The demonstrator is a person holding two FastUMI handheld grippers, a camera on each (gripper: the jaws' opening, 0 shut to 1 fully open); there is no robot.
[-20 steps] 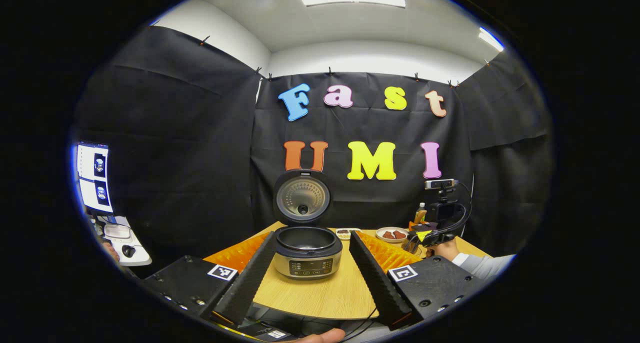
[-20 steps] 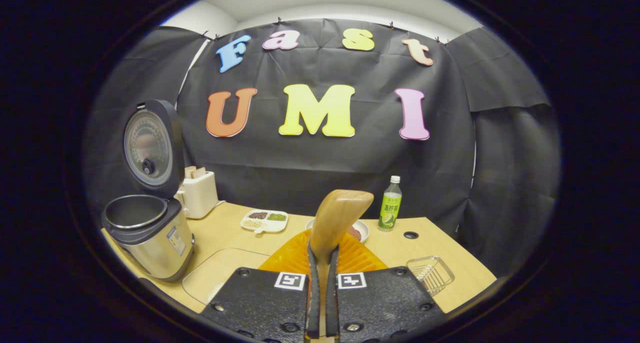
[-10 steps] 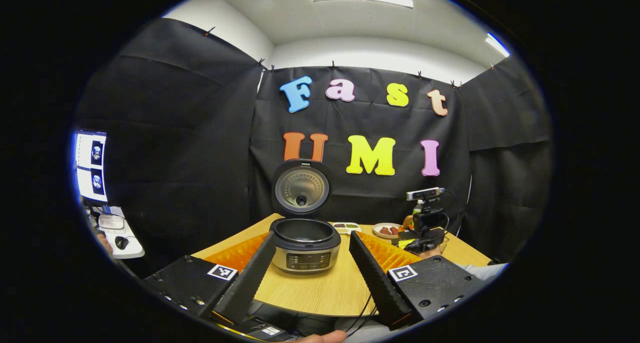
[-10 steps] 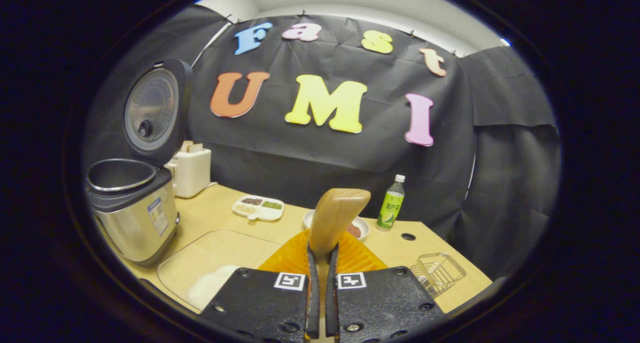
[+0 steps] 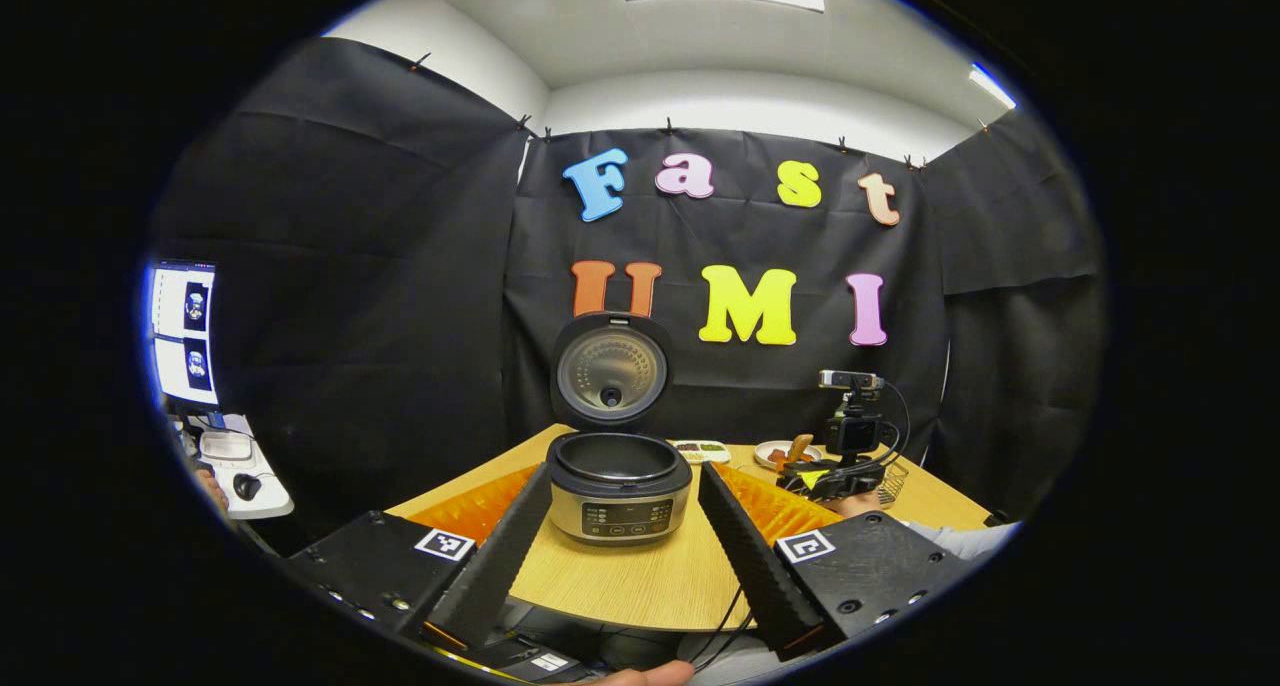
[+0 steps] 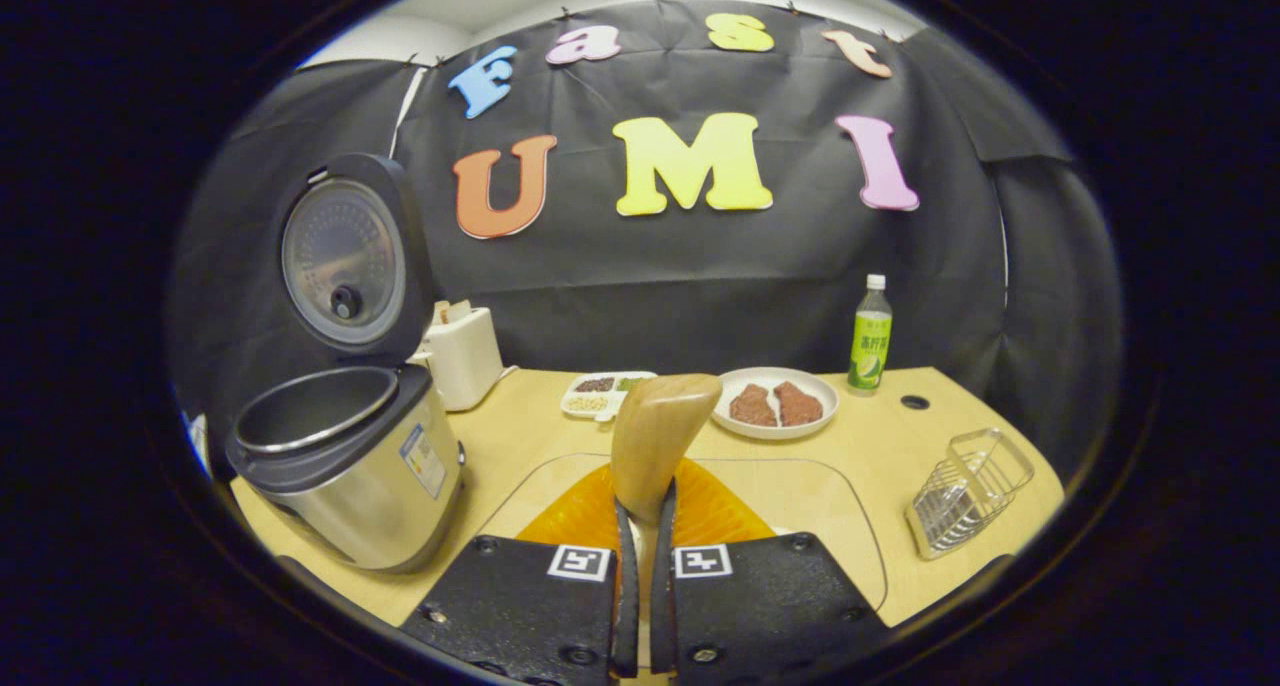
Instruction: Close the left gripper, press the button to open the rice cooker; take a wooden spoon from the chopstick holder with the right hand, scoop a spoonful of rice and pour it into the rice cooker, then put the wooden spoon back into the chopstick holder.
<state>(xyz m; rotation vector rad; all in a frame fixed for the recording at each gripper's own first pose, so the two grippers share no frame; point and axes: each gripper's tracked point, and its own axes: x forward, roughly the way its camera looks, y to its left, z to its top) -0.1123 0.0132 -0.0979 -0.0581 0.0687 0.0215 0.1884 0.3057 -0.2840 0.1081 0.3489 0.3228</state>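
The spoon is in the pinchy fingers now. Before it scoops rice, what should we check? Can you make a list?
1. Cooker lid open: ok, lid stands upright and the pot shows.
2. Spoon held firmly: ok, the right gripper fingers press its handle from both sides.
3. Spoon bowl empty: cannot tell, its hollow side faces away.
4. Rice within reach: cannot tell, the gripper hides most of the glass tray in front of it.
5. Left gripper out of the way: ok, it is open, back from the cooker.
6. Holder free for the return: ok, it looks empty.
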